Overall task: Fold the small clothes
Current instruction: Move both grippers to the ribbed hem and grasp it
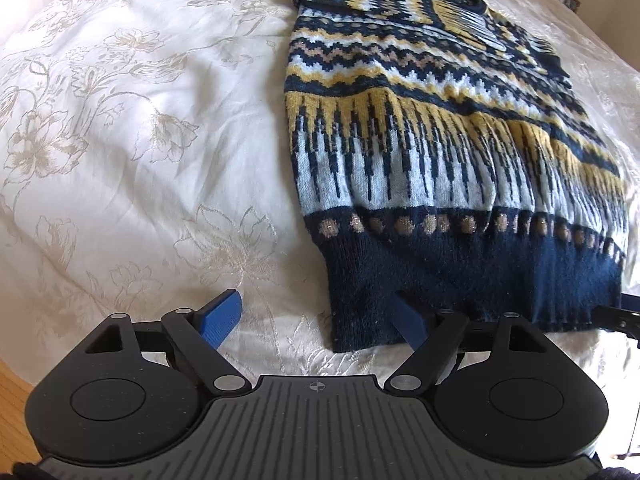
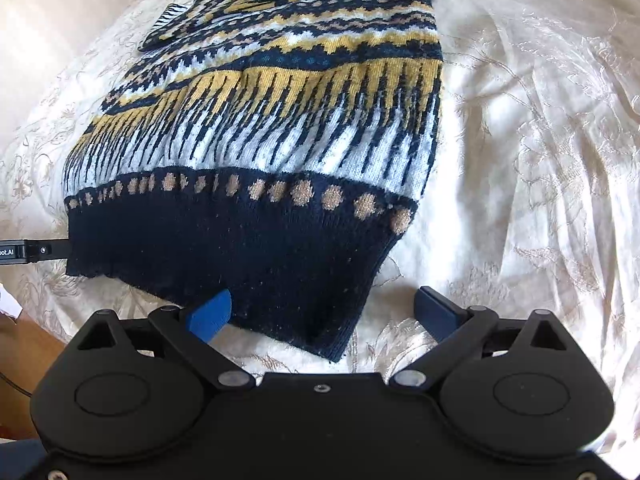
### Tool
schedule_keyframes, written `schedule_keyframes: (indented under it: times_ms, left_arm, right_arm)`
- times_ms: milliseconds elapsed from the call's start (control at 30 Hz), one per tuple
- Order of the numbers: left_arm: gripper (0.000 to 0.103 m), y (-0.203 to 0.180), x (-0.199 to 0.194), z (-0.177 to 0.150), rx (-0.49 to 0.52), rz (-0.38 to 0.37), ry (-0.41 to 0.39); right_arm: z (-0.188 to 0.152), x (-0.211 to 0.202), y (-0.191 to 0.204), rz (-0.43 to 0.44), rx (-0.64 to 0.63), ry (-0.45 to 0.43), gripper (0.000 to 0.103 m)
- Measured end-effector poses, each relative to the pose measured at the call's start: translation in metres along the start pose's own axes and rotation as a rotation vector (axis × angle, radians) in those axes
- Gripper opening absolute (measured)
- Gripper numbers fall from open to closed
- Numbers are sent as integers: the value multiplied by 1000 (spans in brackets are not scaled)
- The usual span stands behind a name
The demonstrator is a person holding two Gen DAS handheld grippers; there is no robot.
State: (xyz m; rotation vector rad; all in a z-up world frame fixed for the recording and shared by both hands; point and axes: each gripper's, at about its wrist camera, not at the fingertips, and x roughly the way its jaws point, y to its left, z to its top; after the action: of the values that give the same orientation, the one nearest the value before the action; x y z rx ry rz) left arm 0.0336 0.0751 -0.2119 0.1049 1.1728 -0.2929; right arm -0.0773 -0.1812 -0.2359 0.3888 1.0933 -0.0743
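Fig.: sweater (image 1: 420, 152) flat on bed (image 1: 140, 140), sleeves tucked. L tongs (image 1: 320, 320) and R tongs (image 2: 328, 312) open, empty, straddling hem corners at 6 o'clock. Next: pinch corners, fold hem toward 12.

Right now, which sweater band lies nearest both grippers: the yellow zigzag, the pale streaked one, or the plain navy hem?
The plain navy hem: solid dark ribbing at the sweater's near edge, just below the row of tan dots.

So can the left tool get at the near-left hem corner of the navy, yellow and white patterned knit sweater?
Probably yes: the left tool is open, straddling that sweater's corner, nothing between.
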Motion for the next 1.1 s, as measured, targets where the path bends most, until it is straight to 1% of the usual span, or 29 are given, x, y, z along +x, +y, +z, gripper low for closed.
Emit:
schedule_keyframes:
  times_ms: [400,500,600,633,667,700,767,800,833,867,933,1000,1067,1100]
  left_arm:
    - [81,-6,31,27,67,-23,36]
    - [81,-4,36,30,60,-37,48]
    - [80,2,34,29,40,-76,28]
    - [72,6,32,28,27,-89,18]
    - [61,8,30,26,14,-96,10]
    - [56,11,28,25,0,-106,8]
    - [35,16,26,23,-25,-167,21]
    - [31,17,26,23,-35,-195,36]
    - [28,17,27,22,-41,-213,49]
    - [28,15,27,21,-39,-215,51]
    - [29,11,27,20,-30,-205,43]
    - [34,10,29,21,-53,-206,41]
    - [46,9,31,22,-78,-225,44]
    - [47,8,31,23,-84,-223,45]
  right_arm:
    - [17,20,1,-22,27,20,99]
    - [19,23,1,-22,21,34,98]
    - [22,24,0,-19,26,39,94]
    - [22,23,0,-18,30,40,89]
    - [23,22,-1,-17,32,40,82]
    - [23,20,-4,-10,38,40,78]
    - [24,17,-9,15,64,49,59]
    - [24,16,-12,36,83,57,54]
    - [24,15,-15,61,106,65,44]
    - [23,14,-17,76,121,72,38]
    - [22,14,-16,89,129,73,37]
    - [21,14,-16,88,140,71,42]
    - [19,16,-18,92,178,67,43]
    - [19,16,-18,94,190,64,44]
